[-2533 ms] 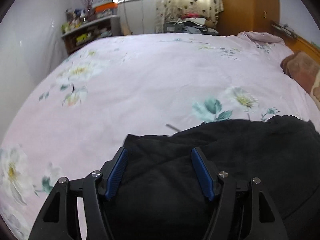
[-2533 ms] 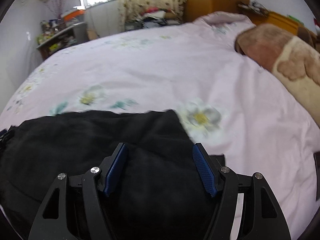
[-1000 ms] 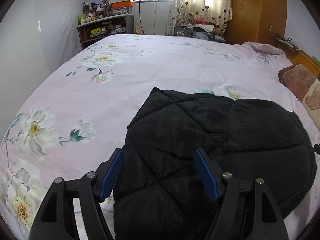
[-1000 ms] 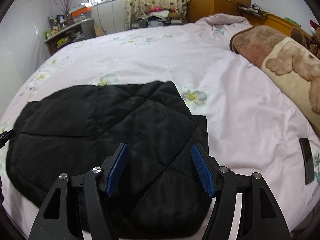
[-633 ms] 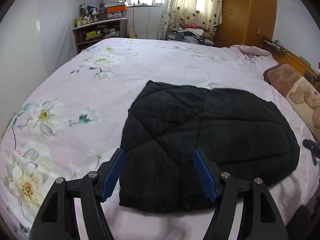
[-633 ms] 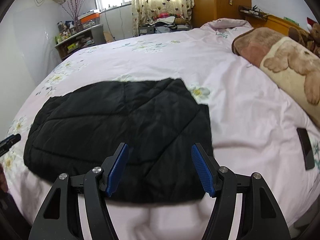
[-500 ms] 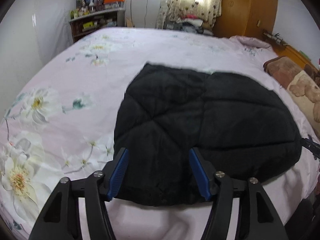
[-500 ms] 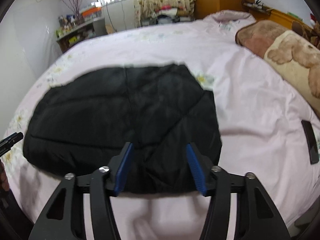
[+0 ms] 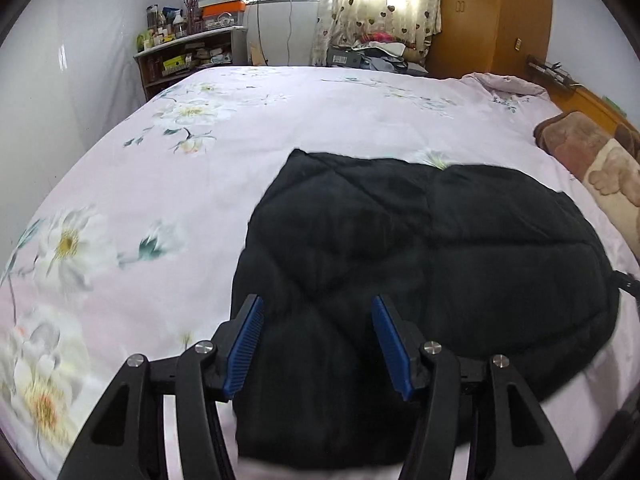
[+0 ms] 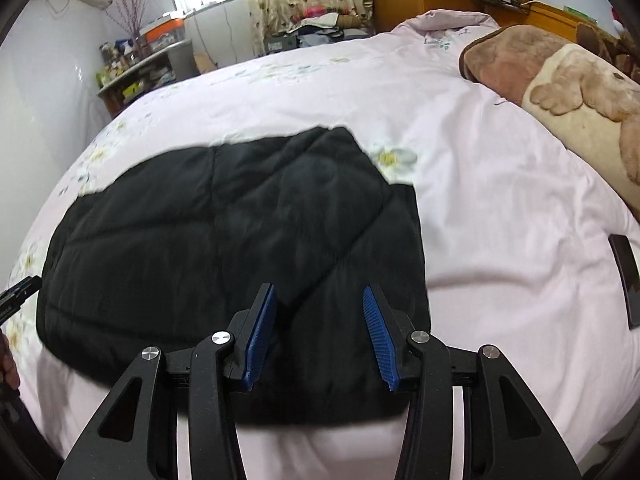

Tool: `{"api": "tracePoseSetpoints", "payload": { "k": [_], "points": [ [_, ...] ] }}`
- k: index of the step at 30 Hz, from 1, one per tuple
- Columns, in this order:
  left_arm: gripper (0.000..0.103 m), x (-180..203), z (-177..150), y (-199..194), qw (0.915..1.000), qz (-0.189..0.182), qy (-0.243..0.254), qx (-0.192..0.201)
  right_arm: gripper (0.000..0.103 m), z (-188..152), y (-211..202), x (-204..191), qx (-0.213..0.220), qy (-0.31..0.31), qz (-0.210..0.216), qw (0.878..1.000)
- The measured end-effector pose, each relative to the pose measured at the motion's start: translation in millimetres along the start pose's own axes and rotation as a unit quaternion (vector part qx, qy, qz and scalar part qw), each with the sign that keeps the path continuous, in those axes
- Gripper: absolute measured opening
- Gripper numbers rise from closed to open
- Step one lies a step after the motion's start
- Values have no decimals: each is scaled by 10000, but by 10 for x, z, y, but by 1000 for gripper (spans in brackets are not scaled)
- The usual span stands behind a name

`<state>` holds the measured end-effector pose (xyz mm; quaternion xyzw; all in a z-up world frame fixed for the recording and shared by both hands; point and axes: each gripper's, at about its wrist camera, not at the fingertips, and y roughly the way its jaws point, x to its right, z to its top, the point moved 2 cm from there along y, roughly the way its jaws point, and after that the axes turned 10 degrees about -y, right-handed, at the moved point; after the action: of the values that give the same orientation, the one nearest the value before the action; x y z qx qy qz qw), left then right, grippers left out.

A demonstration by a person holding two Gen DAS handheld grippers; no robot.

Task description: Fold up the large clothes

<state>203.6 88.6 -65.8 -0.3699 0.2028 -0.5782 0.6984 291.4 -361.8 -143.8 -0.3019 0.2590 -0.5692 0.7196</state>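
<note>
Jacket (image 9: 420,264), black and quilted, lay folded into a broad flat slab on the pink flowered bedspread (image 9: 280,120), close to the near edge of the bed. In the left wrist view it filled the frame from 6 o'clock out toward 3 o'clock; in the right wrist view it ran from 6 o'clock toward 9 o'clock.

The left gripper (image 9: 318,346) hovered over the jacket's near left part, its blue-padded fingers (image 9: 245,346) spread wide with nothing between them. The right gripper (image 10: 320,336) hung over the near right part, fingers (image 10: 378,338) likewise spread and empty. Whether either touched the cloth could not be told.

No sleeves or hood stuck out, so they seemed already tucked in, and the edges looked fairly even. A narrow strip showed at the right edge in the right wrist view, around 3 o'clock of the jacket, which might have been a lower layer peeking out. Judging by this, most of the folding appeared done. What might have remained was one more fold to halve the wide slab, or only a smoothing of the top.

A brown blanket (image 10: 560,88) with a bear pattern lay well apart at 2 o'clock, and a dark phone-like thing (image 10: 626,276) sat at 3 o'clock.
</note>
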Motion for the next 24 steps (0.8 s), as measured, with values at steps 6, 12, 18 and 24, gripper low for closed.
{"api": "tracePoseSetpoints", "payload": {
  "k": [6, 12, 18, 24],
  "points": [
    [59, -110, 53, 365, 9985, 21, -335, -439, 46, 15, 336, 222, -349, 194, -219, 9990],
    [59, 104, 409, 268, 9998, -214, -21, 12, 46, 323, 165, 65, 55, -17, -104, 9999],
    [62, 127, 579, 862, 9997, -29, 19, -231, 46, 492, 735, -65, -351, -476, -281, 9979],
    [65, 130, 505, 936, 9998, -86, -28, -166, 46, 428, 905, 24, -444, -537, -348, 9970]
  ]
}}
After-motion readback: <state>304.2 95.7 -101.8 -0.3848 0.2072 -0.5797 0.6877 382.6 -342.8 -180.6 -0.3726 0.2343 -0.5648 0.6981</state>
